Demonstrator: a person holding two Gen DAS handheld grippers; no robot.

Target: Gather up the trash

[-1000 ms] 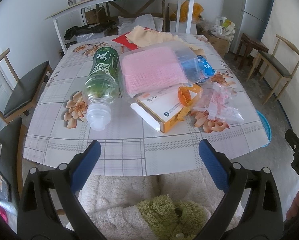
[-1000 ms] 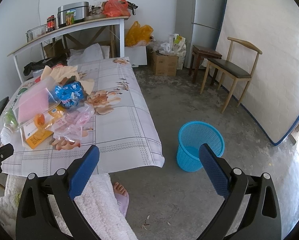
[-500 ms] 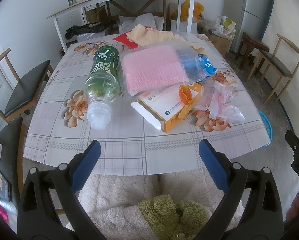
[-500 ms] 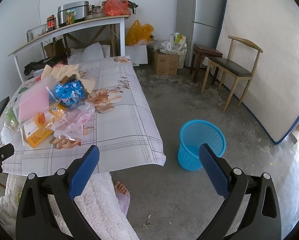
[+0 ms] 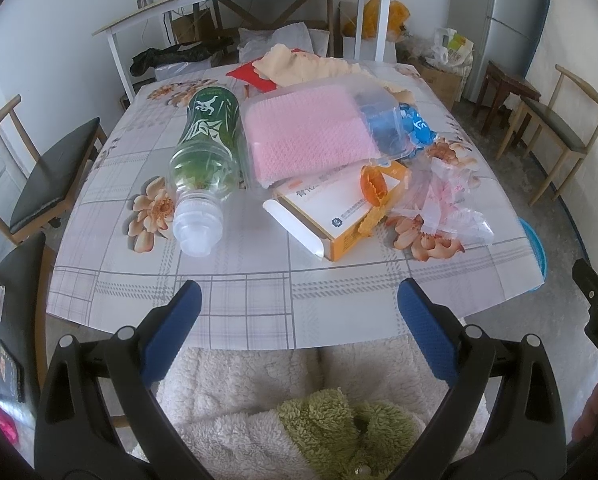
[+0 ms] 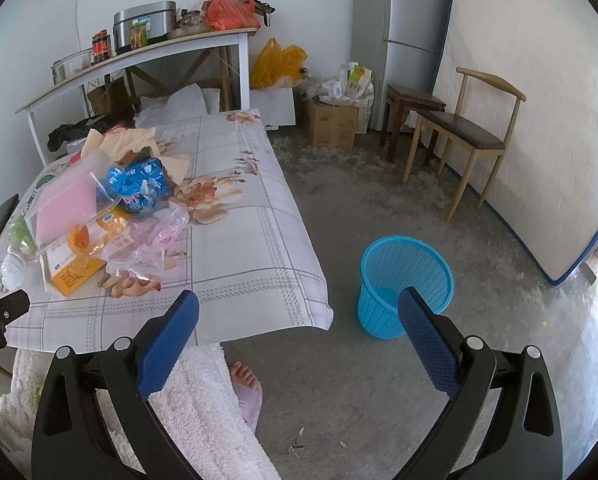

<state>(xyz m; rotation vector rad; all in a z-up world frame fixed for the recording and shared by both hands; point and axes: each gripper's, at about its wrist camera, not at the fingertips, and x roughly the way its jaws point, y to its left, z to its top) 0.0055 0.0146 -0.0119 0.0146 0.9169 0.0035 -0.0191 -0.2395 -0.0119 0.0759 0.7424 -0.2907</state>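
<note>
The trash lies in a loose heap on the bench (image 5: 235, 264), toward its near right part; a green-labelled plastic bottle (image 5: 205, 160) lies on its side at the left of the heap, cap end toward the near edge; just right of it a clear bag holding a pink cloth (image 5: 307, 140) rests partly over an orange and white carton (image 5: 331, 216), whose flap hangs open at the near end; a small orange plastic piece (image 5: 373, 184) sits on the carton; a blue wrapper (image 5: 415, 128) lies at the far right of the bag, and a crumpled clear film with pink print (image 5: 443, 204) lies right of the carton. A blue mesh basket (image 6: 405, 284) stands on the floor, right of the bench and apart from it. The left tongs (image 5: 299, 312) hover over the near edge of the bench, jaws spread wide with nothing between them; the right tongs (image 6: 299, 320) hang wide apart too, gripping nothing, pointing between the bench corner and the basket. A person's fleecy white garment (image 5: 251, 392) shows below the bench edge.
</note>
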